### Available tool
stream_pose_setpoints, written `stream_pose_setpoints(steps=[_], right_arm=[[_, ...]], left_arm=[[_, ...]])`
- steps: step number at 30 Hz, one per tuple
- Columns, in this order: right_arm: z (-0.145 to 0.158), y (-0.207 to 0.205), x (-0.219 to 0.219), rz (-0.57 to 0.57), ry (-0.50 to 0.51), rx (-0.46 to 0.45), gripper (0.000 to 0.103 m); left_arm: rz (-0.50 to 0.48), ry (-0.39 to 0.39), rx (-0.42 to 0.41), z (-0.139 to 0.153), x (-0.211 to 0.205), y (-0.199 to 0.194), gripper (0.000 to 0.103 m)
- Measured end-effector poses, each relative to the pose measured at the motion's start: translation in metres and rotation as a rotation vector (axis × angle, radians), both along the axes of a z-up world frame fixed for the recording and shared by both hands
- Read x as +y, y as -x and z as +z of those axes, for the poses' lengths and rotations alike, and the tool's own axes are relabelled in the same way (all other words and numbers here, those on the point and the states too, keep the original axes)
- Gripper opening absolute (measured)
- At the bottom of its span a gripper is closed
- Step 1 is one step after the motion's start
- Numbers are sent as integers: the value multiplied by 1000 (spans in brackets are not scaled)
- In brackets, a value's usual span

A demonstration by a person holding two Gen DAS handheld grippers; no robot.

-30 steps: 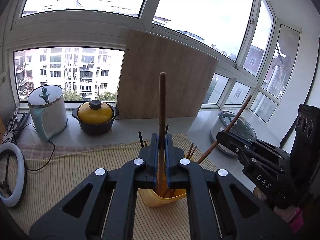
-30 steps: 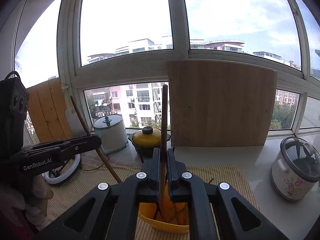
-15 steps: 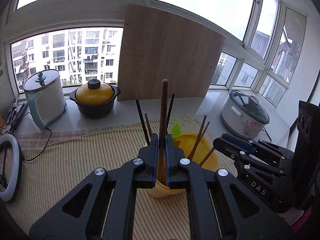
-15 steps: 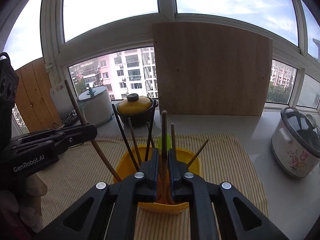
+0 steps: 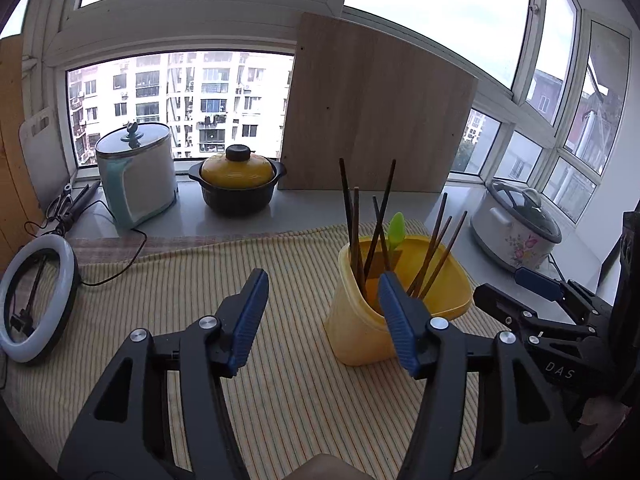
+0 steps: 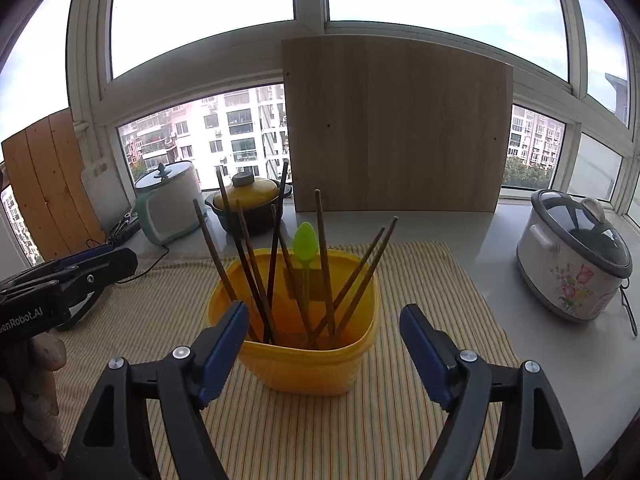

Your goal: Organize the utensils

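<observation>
jaws spread on left gripper point(image 5: 322, 320) and right gripper point(image 6: 322, 354); chopsticks point(image 6: 324, 264) light, stiff, slippery, pinch upper shaft, centre frame.

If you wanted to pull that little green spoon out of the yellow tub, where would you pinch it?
I'd pinch the green spoon by its bowl end, which pokes above the rim of the yellow tub, coming straight down from above. The stem below sits inside the tub among leaning chopsticks, so a sideways approach would likely knock them. Both grippers are open now.
</observation>
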State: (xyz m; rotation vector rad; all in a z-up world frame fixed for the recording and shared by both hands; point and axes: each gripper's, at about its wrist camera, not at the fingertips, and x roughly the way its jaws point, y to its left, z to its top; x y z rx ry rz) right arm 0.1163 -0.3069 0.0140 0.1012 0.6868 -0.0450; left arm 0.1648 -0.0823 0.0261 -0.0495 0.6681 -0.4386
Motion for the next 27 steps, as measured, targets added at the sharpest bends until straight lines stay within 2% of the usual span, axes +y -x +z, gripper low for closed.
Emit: stream_pose_setpoints(steps=[4, 9, 14, 17, 22, 27], right_arm=[[3, 13, 7, -20, -13, -9, 88], [10, 32, 17, -69, -22, -49, 103], [18, 43, 24, -78, -18, -68, 103], [20, 47, 26, -80, -17, -78, 103], [18, 47, 28, -73, -9, -73, 103], [17, 48, 31, -70, -6, -70, 103]], left_arm=[[21, -29, -36, -2, 11, 24, 74], [43, -59, -59, -3, 21, 51, 87], [65, -87, -74, 0, 24, 69, 102], [75, -109, -97, 2, 24, 78, 103], [87, -114, -82, -1, 25, 81, 103], [101, -151, -95, -3, 25, 84, 103]])
